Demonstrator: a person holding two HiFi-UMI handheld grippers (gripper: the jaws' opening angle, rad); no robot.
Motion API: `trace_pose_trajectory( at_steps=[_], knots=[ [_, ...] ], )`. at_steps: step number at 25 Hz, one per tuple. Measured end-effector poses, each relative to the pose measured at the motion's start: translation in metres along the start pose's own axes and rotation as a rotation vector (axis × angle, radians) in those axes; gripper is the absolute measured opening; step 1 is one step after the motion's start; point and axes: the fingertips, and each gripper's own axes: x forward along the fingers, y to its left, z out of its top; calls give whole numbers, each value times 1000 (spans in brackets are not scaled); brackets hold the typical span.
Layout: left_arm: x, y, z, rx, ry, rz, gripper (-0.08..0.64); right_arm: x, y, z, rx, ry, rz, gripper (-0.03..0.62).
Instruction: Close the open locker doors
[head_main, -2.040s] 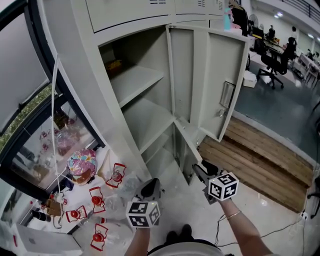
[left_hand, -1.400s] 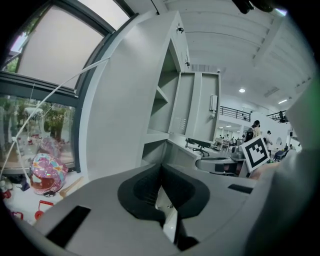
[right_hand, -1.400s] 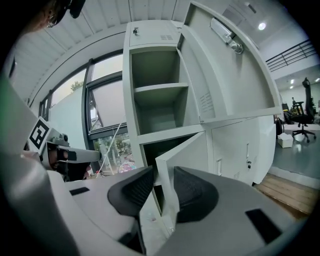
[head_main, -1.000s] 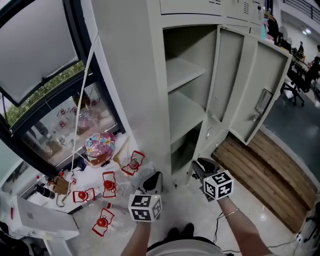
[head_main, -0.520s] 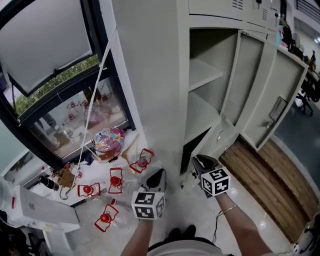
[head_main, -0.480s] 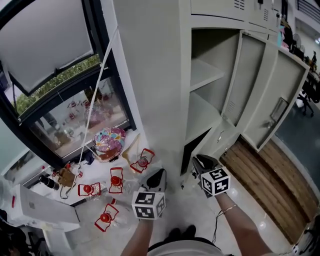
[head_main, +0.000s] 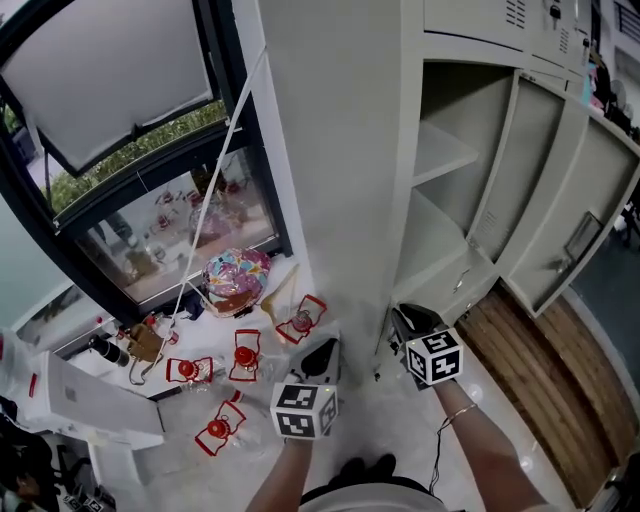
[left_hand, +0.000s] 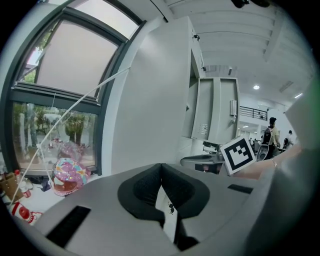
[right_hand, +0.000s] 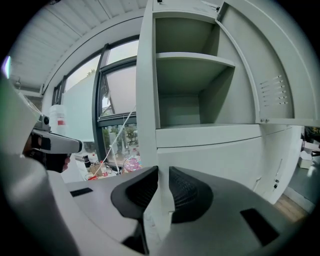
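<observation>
A tall pale-grey locker (head_main: 340, 150) stands ahead. Its open compartment (head_main: 440, 160) has two bare shelves. A door with vent slots (head_main: 505, 170) is swung out to the right, and another open door with a handle (head_main: 590, 220) stands beyond it. A low door (head_main: 450, 290) hangs ajar near the floor. My left gripper (head_main: 322, 345) is held low in front of the locker's blank side, its pads (left_hand: 150, 182) meeting, nothing in them. My right gripper (head_main: 400, 315) points at the low door (right_hand: 215, 147), a narrow empty gap between its pads.
Red wire-framed objects (head_main: 240, 358) and a colourful ball (head_main: 237, 275) lie on the white floor by the window (head_main: 120, 90). A white box (head_main: 90, 405) sits at left. A wooden platform (head_main: 560, 400) lies right of the locker. A person (left_hand: 272, 135) stands far off.
The head view has swung left: the locker and its open doors sit farther right, more window and floor show. Both grippers stay low in front, about where they were.
</observation>
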Motion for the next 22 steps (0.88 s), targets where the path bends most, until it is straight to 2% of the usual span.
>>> trace_pose_trajectory(
  at_steps=[9,15,22],
  knots=[
    [1,11,-1,-6,5,31,20,17,-1,4,-6,4,30,54],
    [7,9,1,-2,8,14,20,17,0,6,31,11,46,54],
    [26,-18,8,33,4,-48,20,-31,-13,30,107,-89,18,54]
  ],
)
